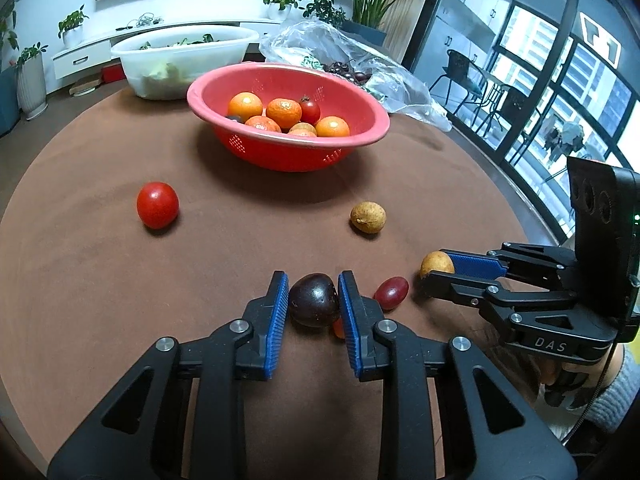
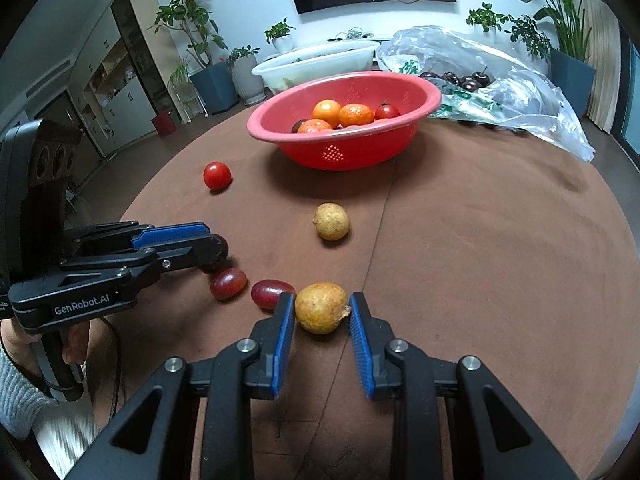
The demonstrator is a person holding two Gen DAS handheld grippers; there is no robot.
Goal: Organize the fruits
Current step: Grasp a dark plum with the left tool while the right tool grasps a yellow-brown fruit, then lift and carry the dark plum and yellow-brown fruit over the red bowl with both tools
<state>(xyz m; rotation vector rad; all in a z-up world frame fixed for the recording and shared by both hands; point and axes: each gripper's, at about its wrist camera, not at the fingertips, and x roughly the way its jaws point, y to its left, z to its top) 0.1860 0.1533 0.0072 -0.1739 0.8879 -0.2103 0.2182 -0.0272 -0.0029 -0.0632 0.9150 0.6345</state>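
Note:
My left gripper [image 1: 313, 280] is shut on a dark purple round fruit [image 1: 314, 300] that rests on the brown table; both blue pads press its sides. My right gripper [image 2: 322, 300] is shut on a yellow-brown round fruit [image 2: 321, 308], also low on the table. Two red grapes [image 2: 272, 294] [image 2: 228, 284] lie between the grippers. Farther out lie a red tomato [image 1: 157, 205] and a second tan fruit [image 1: 368, 217]. The red colander bowl [image 1: 280, 152] beyond them holds several oranges and a tomato.
A white tub [image 1: 184, 60] and a clear plastic bag with dark cherries [image 1: 352, 68] stand behind the bowl. The round table's edge curves close on the right [image 1: 500, 184]. A person's hand in a grey sleeve [image 2: 24, 392] holds the left gripper's handle.

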